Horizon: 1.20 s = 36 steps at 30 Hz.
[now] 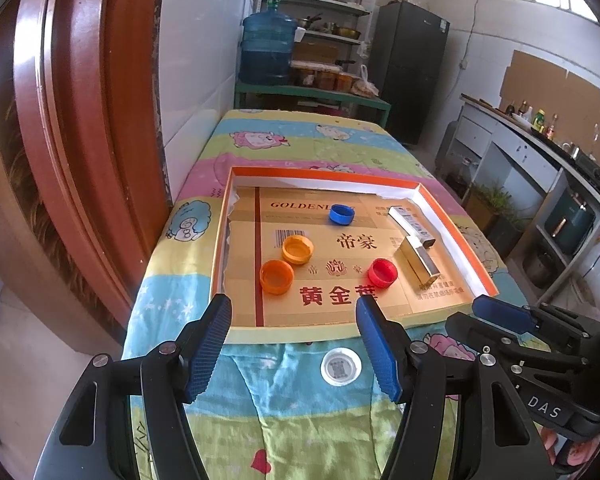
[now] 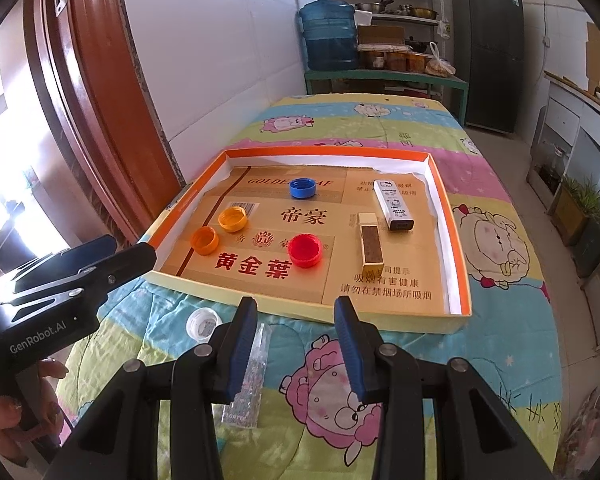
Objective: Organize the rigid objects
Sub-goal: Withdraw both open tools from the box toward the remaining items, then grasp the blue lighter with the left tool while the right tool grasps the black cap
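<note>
Inside the orange-rimmed tray [image 2: 458, 240], four bottle caps and two small boxes are seen. Both the left gripper [image 1: 294, 340] and right gripper [image 2: 296, 344] are held part open, empty, above the cartoon-print cloth [image 2: 500, 272].

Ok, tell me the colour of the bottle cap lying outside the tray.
White cap, with a grey printed code inside; clearest in the left wrist view, on the cartoon-print cloth.

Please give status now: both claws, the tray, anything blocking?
Left claw open, empty. Right claw open, empty. Tray holds four caps, two boxes; white cap outside. Nothing blocking.
</note>
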Motion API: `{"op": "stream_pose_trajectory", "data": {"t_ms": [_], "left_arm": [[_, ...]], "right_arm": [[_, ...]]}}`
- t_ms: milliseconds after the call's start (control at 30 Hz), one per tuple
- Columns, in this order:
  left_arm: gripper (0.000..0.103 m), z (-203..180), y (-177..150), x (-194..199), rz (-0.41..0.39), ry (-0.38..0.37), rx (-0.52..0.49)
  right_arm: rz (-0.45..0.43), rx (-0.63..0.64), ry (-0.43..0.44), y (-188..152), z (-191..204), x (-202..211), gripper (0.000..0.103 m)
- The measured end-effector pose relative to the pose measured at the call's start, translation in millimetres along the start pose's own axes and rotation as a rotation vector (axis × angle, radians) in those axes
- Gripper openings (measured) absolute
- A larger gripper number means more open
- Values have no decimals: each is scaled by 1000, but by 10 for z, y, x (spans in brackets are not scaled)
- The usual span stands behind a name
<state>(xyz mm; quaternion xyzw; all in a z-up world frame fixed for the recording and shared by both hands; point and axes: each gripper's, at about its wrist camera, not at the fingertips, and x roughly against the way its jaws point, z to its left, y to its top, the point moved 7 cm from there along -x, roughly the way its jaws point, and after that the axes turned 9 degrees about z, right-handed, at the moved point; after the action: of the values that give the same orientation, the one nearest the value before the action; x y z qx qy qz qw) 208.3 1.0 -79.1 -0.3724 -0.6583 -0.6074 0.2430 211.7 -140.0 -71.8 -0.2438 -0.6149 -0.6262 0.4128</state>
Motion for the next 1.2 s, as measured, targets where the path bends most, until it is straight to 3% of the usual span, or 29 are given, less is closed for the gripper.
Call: {"op": "stream_pose_trajectory", "data": {"t_ms": [333,1200], "left_arm": [[66,-2,-179,143,4,-17,1],[66,-58,-761,416,29,-112,37]], "right_arm": [[15,23,7,-218,95,99,40],[92,128,101,-1312,407,350,40]]}}
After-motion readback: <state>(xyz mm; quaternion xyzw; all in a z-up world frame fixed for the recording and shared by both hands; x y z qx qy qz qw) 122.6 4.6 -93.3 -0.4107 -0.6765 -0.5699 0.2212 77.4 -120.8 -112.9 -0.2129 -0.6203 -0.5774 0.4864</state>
